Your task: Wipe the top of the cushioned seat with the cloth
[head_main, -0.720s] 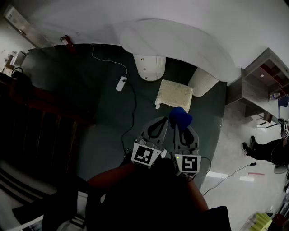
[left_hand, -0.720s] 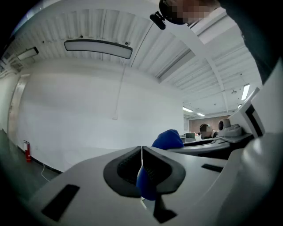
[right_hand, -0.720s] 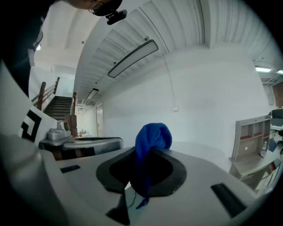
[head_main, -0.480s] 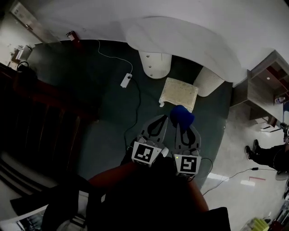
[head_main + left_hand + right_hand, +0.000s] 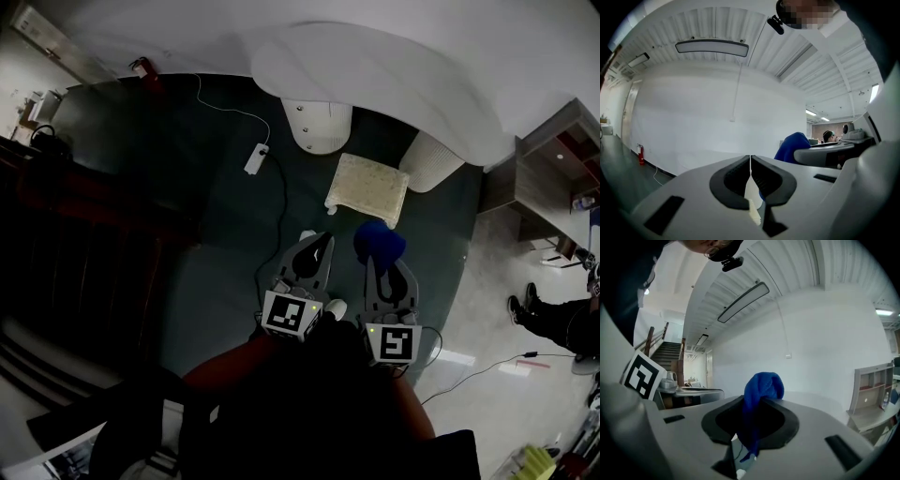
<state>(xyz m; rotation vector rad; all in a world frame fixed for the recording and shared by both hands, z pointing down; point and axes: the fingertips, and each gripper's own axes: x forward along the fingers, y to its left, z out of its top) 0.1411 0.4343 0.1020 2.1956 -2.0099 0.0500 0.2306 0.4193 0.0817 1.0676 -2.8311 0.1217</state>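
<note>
— Lower centre of the head view, what's held?
— Right gripper point(image 5: 380, 261) is pinching a bunched blue cloth point(image 5: 379, 244). The soft wad hides the jaw tips. Left gripper point(image 5: 322, 242) is pressed together with nothing between.
— Seat?
— Cushioned seat point(image 5: 367, 188): cream, square, nubby top, on dark teal carpet point(image 5: 225, 244). It sits just above the cloth in frame. Can't tell whether they touch, and its base is hidden.
— Around it?
— White oval bench point(image 5: 375, 84) at top, with two pale round legs partly covered by it. White power strip point(image 5: 253, 159) with cable, left of the seat. Person point(image 5: 553, 319) cut off at the right edge.
— Writing?
— None, only black-and-white square markers on the cubes. Left side of frame too dark to make out.
</note>
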